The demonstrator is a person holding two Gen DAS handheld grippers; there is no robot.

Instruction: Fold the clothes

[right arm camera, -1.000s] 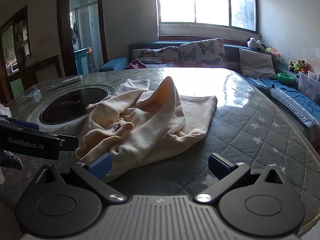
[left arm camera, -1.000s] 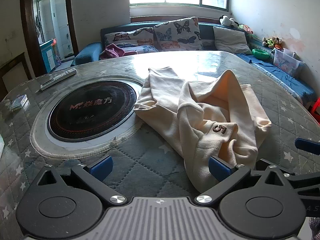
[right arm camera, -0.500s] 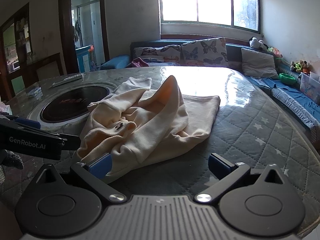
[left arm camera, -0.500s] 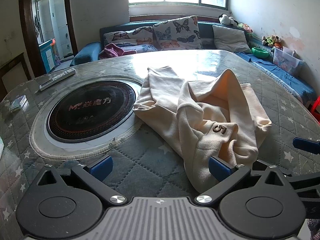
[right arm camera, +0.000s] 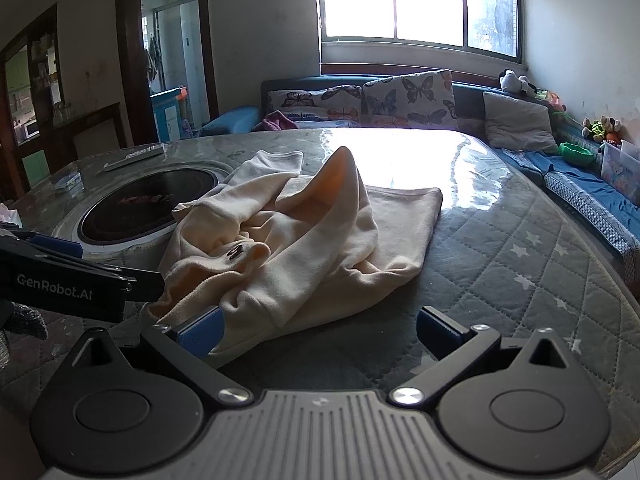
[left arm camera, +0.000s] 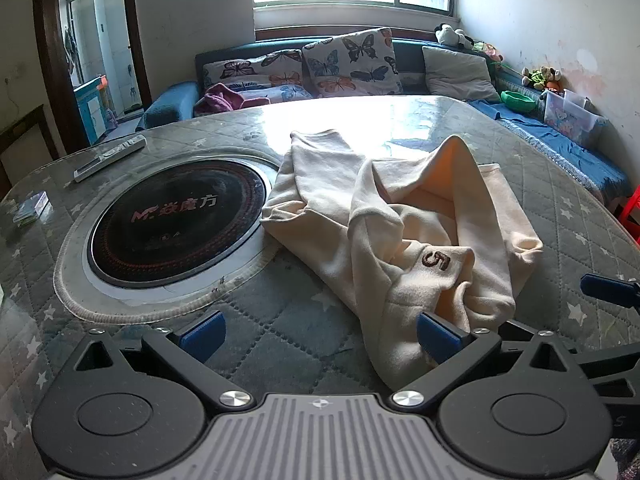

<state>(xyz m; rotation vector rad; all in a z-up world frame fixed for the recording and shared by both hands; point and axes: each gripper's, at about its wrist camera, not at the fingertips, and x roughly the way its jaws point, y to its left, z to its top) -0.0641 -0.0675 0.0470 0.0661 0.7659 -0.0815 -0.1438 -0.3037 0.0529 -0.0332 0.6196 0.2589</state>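
Note:
A cream garment [left arm camera: 400, 216] with a brown "5" on it lies crumpled on the quilted table [left arm camera: 280, 320]; it also shows in the right wrist view [right arm camera: 304, 240]. My left gripper [left arm camera: 318, 334] is open and empty at the garment's near edge, its right finger touching or just short of the cloth. My right gripper [right arm camera: 318, 330] is open and empty, its left finger at the garment's near hem. The left gripper's body shows at the left of the right wrist view [right arm camera: 68, 280]. A right fingertip [left arm camera: 608, 290] shows at the right of the left wrist view.
A round black cooktop [left arm camera: 176, 220] is set in the table left of the garment. A remote [left arm camera: 110, 158] and a small packet [left arm camera: 32, 208] lie at the far left. A sofa with butterfly cushions [left arm camera: 352, 64] stands beyond the table.
Both grippers have shifted only slightly, with the right wrist view sliding a little. The garment has not moved and both jaws stay open.

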